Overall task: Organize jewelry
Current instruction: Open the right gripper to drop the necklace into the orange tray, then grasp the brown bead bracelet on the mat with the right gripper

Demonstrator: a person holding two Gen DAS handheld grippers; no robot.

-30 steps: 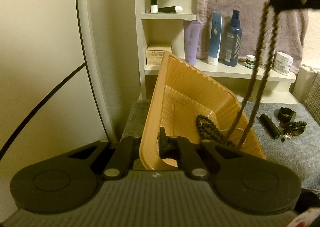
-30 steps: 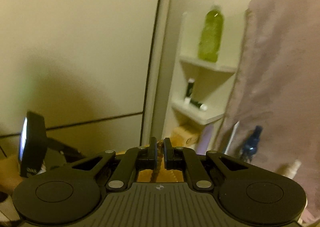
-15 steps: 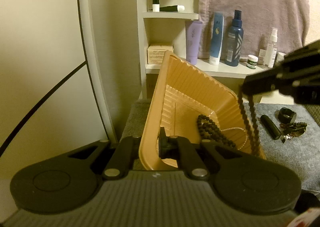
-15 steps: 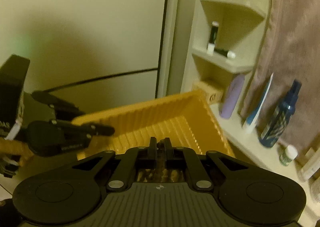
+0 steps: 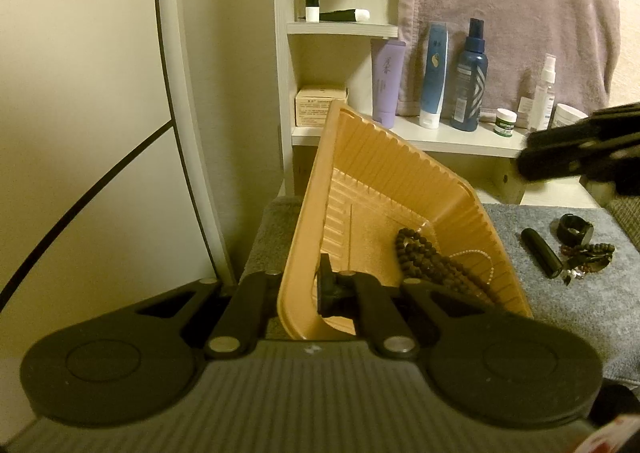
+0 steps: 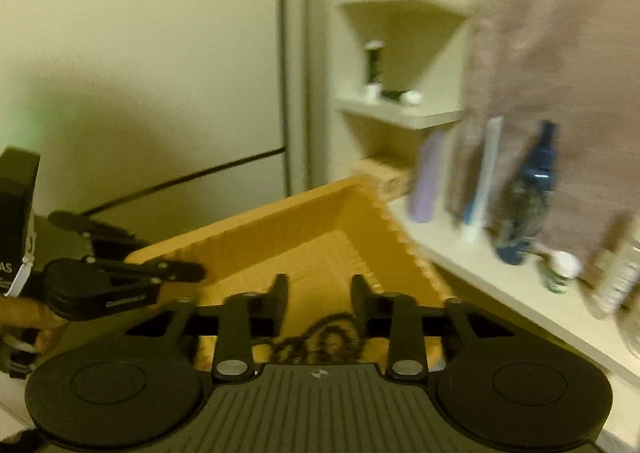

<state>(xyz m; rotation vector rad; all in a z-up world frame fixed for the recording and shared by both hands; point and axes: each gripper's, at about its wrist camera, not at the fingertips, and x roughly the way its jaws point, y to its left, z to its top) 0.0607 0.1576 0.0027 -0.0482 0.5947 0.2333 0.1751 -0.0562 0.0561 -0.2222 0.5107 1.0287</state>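
The left gripper (image 5: pixel 298 287) has its fingers clenched on the orange tray's (image 5: pixel 404 189) near wall, tilting it. The right gripper (image 6: pixel 319 295) is opening, nothing between its fingers; the bead necklace (image 6: pixel 320 343) (blurred, half hidden) lies beneath in the tray.

My left gripper (image 5: pixel 304 289) is clamped tight, its two fingers pinched together on a thin edge at twelve o'clock from its wrist camera, pointing forward and somewhat downward. In the right wrist view it sits at nine o'clock (image 6: pixel 188 273), with my bare hand (image 6: pixel 28 317) wrapped around its body. My right gripper (image 6: pixel 320 297) has its jaws opening, a clear gap between the fingers, nothing pressed by the pads. From the left camera it shows blurred at three o'clock (image 5: pixel 536 161).
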